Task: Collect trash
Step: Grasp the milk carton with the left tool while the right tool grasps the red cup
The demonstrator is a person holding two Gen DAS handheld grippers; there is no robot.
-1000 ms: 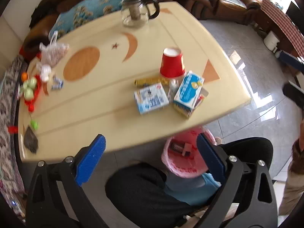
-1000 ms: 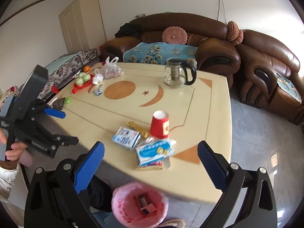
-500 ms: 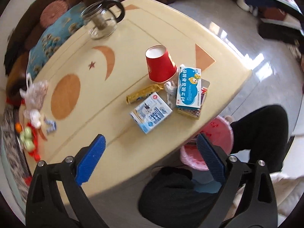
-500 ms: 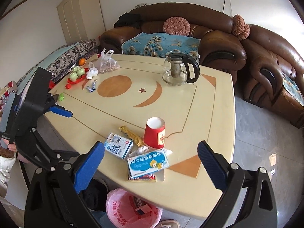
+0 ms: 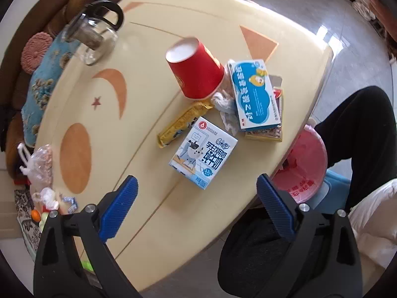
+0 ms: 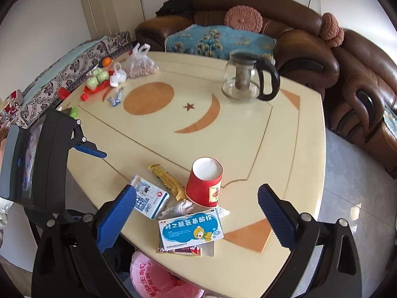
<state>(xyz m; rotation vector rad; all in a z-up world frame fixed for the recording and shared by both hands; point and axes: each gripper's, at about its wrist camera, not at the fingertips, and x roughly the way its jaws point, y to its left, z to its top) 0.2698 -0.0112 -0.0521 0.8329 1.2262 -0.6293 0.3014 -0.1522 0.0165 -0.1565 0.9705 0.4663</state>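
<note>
A pile of trash lies near the table's front edge: a red paper cup (image 5: 196, 70) (image 6: 206, 182), a white-blue milk carton (image 5: 203, 152) (image 6: 148, 200), a yellow wrapper (image 5: 183, 121) (image 6: 167, 181), crumpled tissue (image 5: 224, 110) (image 6: 183, 207) and a blue medicine box (image 5: 255, 94) (image 6: 189, 231) on flat packets. A bin with a pink bag (image 5: 301, 168) (image 6: 158, 279) stands below the edge. My left gripper (image 5: 197, 211) is open and empty, just short of the carton. My right gripper (image 6: 197, 221) is open and empty over the medicine box. The left gripper also shows in the right wrist view (image 6: 91, 150).
A glass teapot (image 6: 248, 78) (image 5: 93, 37) stands at the far side of the cream table (image 6: 285, 149). A bag of nuts (image 6: 140, 65), fruit on a red tray (image 6: 96, 82) and candy lie at the far left. Brown sofas (image 6: 310, 39) stand behind. A person's black-clad leg (image 5: 359, 124) is beside the bin.
My left gripper has swung in over the table and come down close to the carton and the cup. My right gripper has come forward toward the trash pile. Both stay open.
</note>
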